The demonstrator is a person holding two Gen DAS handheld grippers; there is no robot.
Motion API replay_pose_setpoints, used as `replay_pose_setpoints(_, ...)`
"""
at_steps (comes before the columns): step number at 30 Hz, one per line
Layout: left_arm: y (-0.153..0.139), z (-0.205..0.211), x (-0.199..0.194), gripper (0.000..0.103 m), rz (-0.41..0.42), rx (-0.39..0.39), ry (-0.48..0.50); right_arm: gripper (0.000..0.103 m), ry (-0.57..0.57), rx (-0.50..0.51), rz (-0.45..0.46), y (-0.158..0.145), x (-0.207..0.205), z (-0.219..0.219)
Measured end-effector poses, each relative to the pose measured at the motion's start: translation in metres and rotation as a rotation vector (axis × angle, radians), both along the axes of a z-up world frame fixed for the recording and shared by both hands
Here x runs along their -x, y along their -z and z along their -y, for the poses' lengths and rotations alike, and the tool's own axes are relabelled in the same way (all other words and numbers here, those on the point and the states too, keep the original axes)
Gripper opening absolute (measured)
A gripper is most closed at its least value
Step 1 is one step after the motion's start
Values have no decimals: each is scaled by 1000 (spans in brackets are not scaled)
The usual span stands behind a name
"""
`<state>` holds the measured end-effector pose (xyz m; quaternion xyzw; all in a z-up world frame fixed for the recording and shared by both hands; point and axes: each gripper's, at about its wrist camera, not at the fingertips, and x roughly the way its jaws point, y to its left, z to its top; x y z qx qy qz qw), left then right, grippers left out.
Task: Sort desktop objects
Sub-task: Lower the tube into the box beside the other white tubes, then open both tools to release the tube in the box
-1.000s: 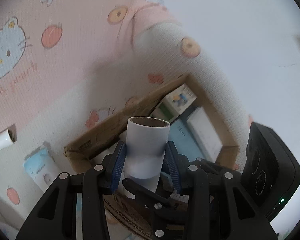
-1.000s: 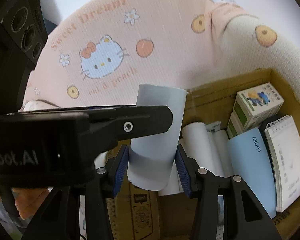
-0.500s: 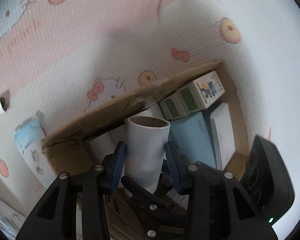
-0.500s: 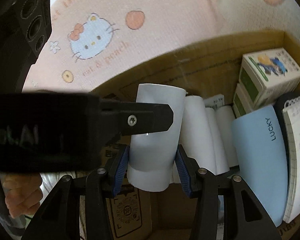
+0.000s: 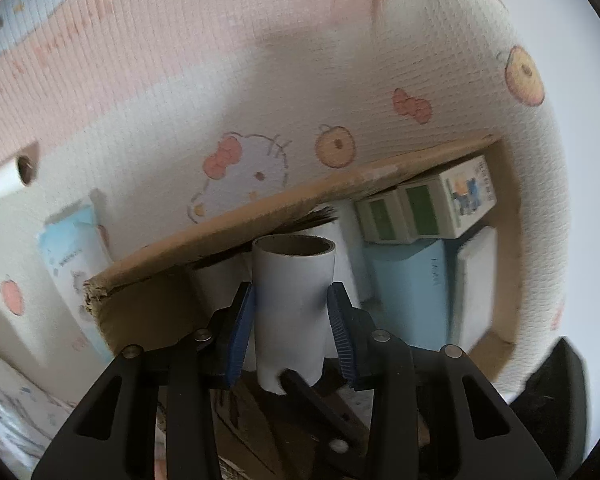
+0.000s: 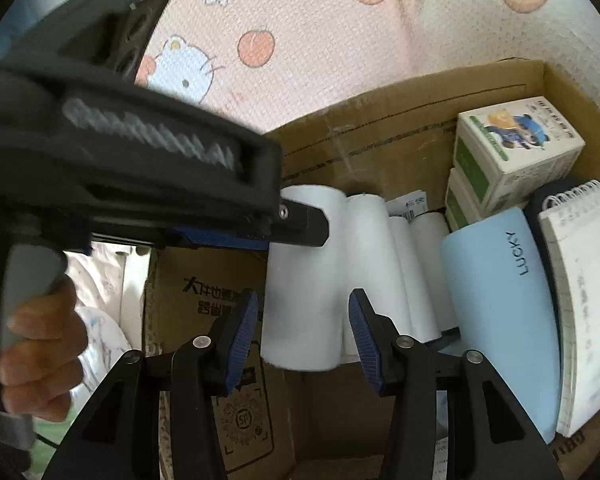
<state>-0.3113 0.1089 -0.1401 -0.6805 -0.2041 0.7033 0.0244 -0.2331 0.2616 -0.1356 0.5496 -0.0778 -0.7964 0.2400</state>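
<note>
Left wrist view first: off to the left of the jaws a small tube (image 5: 5, 178) and a pale blue packet (image 5: 74, 264) lie on the cartoon cat blanket (image 5: 260, 92), both outside the box (image 5: 236, 224). The left gripper (image 5: 293, 330) has its blue pads pressed against both sides of a white roll (image 5: 293, 304), which stands upright between them with its brown core facing up. Behind the roll more white rolls lie in the box, and to the right of the jaws sit two green-and-white cartons (image 5: 424, 208), a light blue case (image 5: 412, 280) and a white pad.

Right wrist view: far left, a hand (image 6: 40, 352) grips the handle of the left gripper (image 6: 304, 226), whose finger crosses the roll (image 6: 304, 280) near its top. The right gripper (image 6: 303, 338) has its jaws spread, the pads sitting just either side of the roll's lower end with a gap showing on both sides, so it isn't pinching anything. Right of the jaws: three more rolls (image 6: 380, 268) side by side, then the blue case (image 6: 500, 320) marked LUCKY, a spiral notepad (image 6: 580, 292), and the stacked cartons (image 6: 516, 140) above them, all inside the box (image 6: 400, 120).
</note>
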Motion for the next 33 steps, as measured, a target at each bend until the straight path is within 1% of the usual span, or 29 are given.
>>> replay_pose_setpoints(3, -1, -5, -1, 41, 6, 45, 10, 45, -7, -13, -28, -3, -5, -4)
replay_pose_setpoints(6, 1, -9, -1, 41, 21, 81, 16, 44, -32, -1, -38, -3, -8, -2)
replay_pose_setpoints(7, 1, -8, -1, 41, 31, 92, 12, 41, -39, -4, -53, -3, -10, -1)
replay_pose_setpoints(8, 2, -9, -2, 41, 41, 101, 2, 40, -55, -25, -70, -3, -12, 3)
replay_pose_setpoints(10, 3, -8, -1, 40, 57, 109, -20, 38, -68, -54, -69, 1, -13, 7)
replay_pose_setpoints(18, 3, 5, 1, 40, 82, 49, -69, 38, -54, -51, -61, 4, -13, -2)
replay_pose_setpoints(21, 2, 11, 1, 40, 106, -6, -80, 38, -36, -58, -48, 6, -12, -6)
replay_pose_setpoints(23, -2, 11, 0, 39, 93, -14, -52, 38, -41, -61, -50, 6, -14, -6)
replay_pose_setpoints(25, -7, 9, 0, 30, 64, -10, -18, 38, -46, -61, -48, 7, -15, -7)
replay_pose_setpoints(26, -10, 7, -1, 22, 50, -4, 5, 38, -46, -62, -48, 7, -15, -7)
replay_pose_setpoints(27, -12, 5, -2, 18, 38, 4, 26, 38, -44, -61, -46, 7, -15, -8)
replay_pose_setpoints(31, -21, -5, -5, 15, -15, 47, 117, 38, -26, -50, -32, 7, -16, -14)
replay_pose_setpoints(33, -26, -11, -7, 15, -58, 43, 171, 38, -7, -36, -34, 3, -18, -20)
